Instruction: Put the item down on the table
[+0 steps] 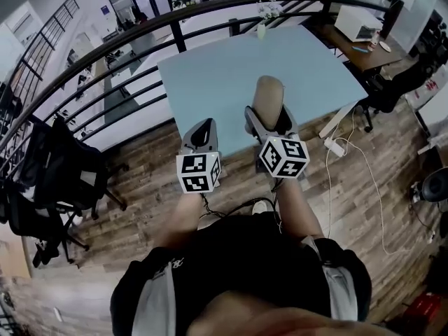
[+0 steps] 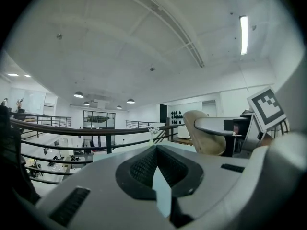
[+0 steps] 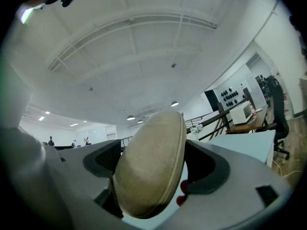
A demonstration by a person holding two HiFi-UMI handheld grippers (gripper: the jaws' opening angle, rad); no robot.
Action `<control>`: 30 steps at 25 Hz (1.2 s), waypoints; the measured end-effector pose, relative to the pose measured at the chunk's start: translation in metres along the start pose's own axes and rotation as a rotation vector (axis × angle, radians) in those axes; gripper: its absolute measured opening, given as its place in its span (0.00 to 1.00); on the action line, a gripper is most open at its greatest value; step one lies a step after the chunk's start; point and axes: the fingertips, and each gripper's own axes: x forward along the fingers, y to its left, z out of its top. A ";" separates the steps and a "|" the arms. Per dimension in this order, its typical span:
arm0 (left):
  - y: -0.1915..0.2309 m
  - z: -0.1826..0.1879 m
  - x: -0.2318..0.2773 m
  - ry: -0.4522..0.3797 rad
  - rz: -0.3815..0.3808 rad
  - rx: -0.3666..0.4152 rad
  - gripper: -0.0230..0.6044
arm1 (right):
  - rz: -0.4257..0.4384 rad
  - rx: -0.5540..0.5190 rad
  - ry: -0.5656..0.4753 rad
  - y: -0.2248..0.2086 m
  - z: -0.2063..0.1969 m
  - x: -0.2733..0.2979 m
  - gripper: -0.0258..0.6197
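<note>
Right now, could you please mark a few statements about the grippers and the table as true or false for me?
1. The right gripper holds a tan oval case. True.
2. The left gripper grips a second case. False: its jaws are together with nothing between them.
3. The table is light blue. True.
4. A laptop lies in the middle of the table. False: the only thing seen on it is a small vase of flowers at its far edge.
5. A black chair stands on the wooden floor at the person's left. True.
</note>
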 end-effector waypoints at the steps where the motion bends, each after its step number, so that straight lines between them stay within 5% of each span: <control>1: -0.004 0.002 0.008 0.000 0.012 -0.003 0.05 | 0.013 0.000 0.007 -0.008 0.003 0.006 0.70; 12: -0.015 -0.007 0.074 0.046 0.132 -0.031 0.05 | 0.111 0.012 0.088 -0.071 0.000 0.075 0.70; 30: 0.059 0.003 0.146 0.037 0.185 -0.039 0.05 | 0.160 0.086 0.277 -0.079 -0.073 0.198 0.70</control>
